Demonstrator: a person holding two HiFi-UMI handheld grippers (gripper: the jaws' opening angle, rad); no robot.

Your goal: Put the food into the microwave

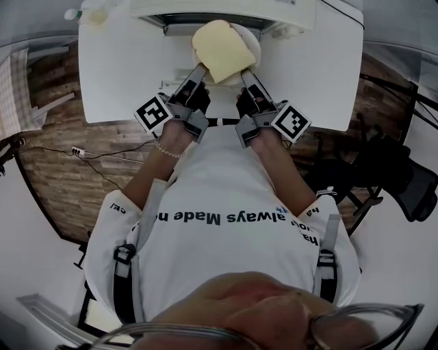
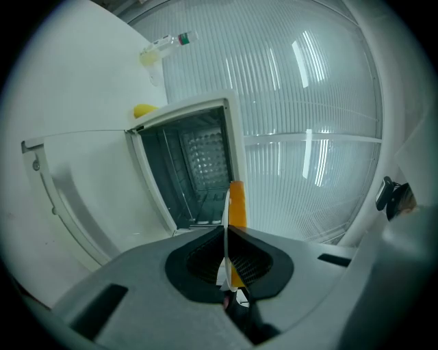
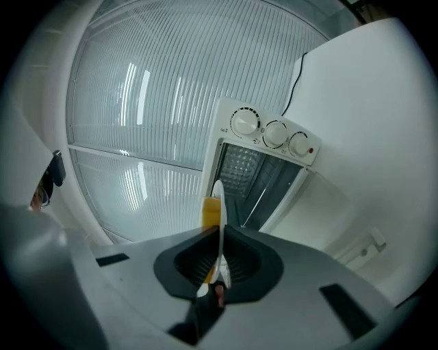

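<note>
A pale yellow slice of bread point(image 1: 220, 50) lies on a white plate point(image 1: 252, 41), held above the white table point(image 1: 116, 75) just in front of the open microwave point(image 1: 226, 14). My left gripper point(image 1: 198, 72) is shut on the plate's near left rim and my right gripper point(image 1: 246, 76) on its near right rim. In the left gripper view the plate point(image 2: 225, 225) shows edge-on between the jaws with the bread point(image 2: 237, 205) beside it, and the dark cavity point(image 2: 195, 171) and lowered door point(image 2: 82, 184) lie ahead. The right gripper view shows the plate point(image 3: 219, 219), the cavity point(image 3: 250, 178) and three knobs point(image 3: 274, 133).
A small bottle point(image 1: 72, 14) and a yellowish thing point(image 1: 96, 14) sit at the table's far left corner beside the microwave. A black chair point(image 1: 404, 184) stands on the right, a cable point(image 1: 89, 154) runs over the wooden floor on the left. A ribbed translucent wall point(image 2: 308, 102) is behind.
</note>
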